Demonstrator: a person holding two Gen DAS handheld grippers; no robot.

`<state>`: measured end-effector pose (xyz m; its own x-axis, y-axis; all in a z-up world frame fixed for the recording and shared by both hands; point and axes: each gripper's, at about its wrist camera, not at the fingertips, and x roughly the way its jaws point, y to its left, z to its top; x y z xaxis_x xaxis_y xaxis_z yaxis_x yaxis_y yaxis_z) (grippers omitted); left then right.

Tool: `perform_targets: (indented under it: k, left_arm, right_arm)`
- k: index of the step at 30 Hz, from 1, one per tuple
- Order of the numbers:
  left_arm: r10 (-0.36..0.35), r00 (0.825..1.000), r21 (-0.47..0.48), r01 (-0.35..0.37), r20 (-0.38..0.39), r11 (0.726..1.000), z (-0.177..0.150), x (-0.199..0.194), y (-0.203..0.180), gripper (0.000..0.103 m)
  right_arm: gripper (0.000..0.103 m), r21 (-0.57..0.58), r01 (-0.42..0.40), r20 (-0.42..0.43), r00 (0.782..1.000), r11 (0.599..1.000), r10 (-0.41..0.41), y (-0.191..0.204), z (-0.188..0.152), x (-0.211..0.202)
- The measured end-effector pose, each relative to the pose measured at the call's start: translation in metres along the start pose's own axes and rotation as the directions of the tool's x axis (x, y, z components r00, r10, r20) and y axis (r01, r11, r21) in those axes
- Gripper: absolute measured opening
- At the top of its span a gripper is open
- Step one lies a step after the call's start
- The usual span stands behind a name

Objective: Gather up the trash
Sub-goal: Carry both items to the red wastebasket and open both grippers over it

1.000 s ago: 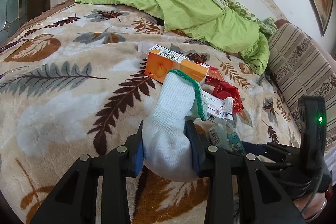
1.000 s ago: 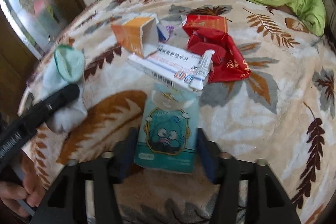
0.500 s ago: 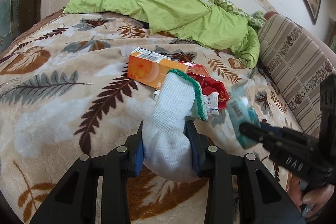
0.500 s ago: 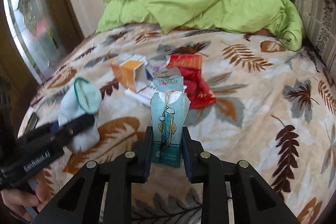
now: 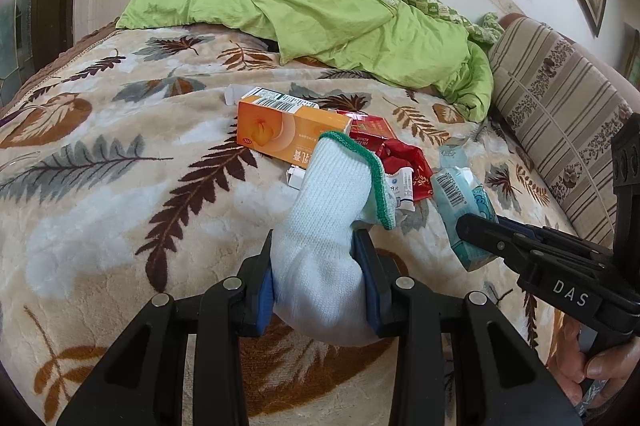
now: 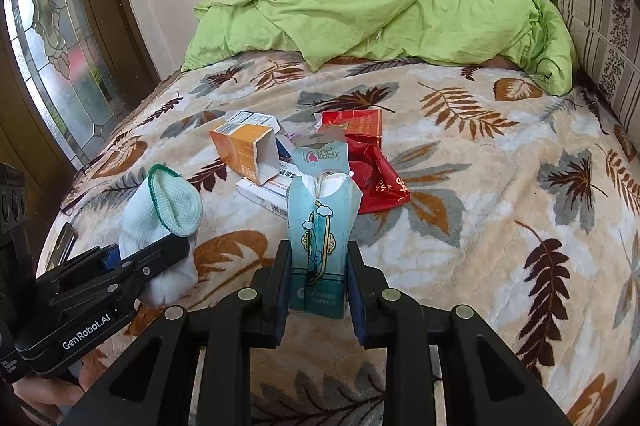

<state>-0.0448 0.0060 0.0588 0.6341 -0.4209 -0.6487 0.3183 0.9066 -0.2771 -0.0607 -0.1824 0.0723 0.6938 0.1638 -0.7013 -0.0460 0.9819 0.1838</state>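
Note:
My left gripper point(image 5: 318, 284) is shut on a white sock with a green cuff point(image 5: 328, 226), held above the blanket; the sock also shows in the right wrist view point(image 6: 160, 222). My right gripper point(image 6: 316, 282) is shut on a teal tissue pack with a cartoon print point(image 6: 320, 226), held upright above the bed; the pack also shows in the left wrist view point(image 5: 460, 202). On the blanket lie an orange box point(image 5: 288, 134), a red wrapper point(image 6: 376, 174), a red pack point(image 6: 360, 126) and a white medicine box point(image 6: 268, 194).
The leaf-patterned blanket point(image 6: 480, 186) covers the bed. A green quilt point(image 6: 380, 10) is heaped at the far end. A striped cushion point(image 5: 560, 106) lines the right side. A dark phone-like item point(image 6: 64, 246) lies at the bed's left edge by a glass door point(image 6: 52, 38).
My right gripper closed on the tissue pack, lifted it off the blanket and turned it upright. My left gripper kept hold of the sock and drew back a little.

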Motion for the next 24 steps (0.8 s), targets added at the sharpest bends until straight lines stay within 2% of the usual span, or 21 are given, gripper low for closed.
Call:
perform_targets:
  k: [7,14,20,24]
  left_arm:
    - [0.002,1.0,-0.002,-0.002,0.002,1.0,0.0,0.0,-0.001,0.035]
    - [-0.026,1.0,0.002,0.026,0.002,1.0,-0.004,-0.002,-0.008,0.035]
    - [-0.098,0.995,0.024,0.098,-0.005,0.995,-0.014,-0.017,-0.033,0.035]
    - [-0.154,0.988,0.056,0.154,-0.009,0.987,-0.022,-0.03,-0.061,0.035]
  right_arm:
    - [0.026,0.007,-0.005,-0.002,1.0,1.0,0.005,-0.002,-0.001,0.0]
    - [0.026,0.058,-0.032,0.013,0.999,0.998,0.031,-0.006,-0.002,-0.011]
    - [0.027,0.148,-0.071,0.047,0.997,0.986,0.064,-0.022,-0.023,-0.049]
    - [0.027,0.195,-0.079,0.083,0.994,0.978,0.064,-0.041,-0.047,-0.093]
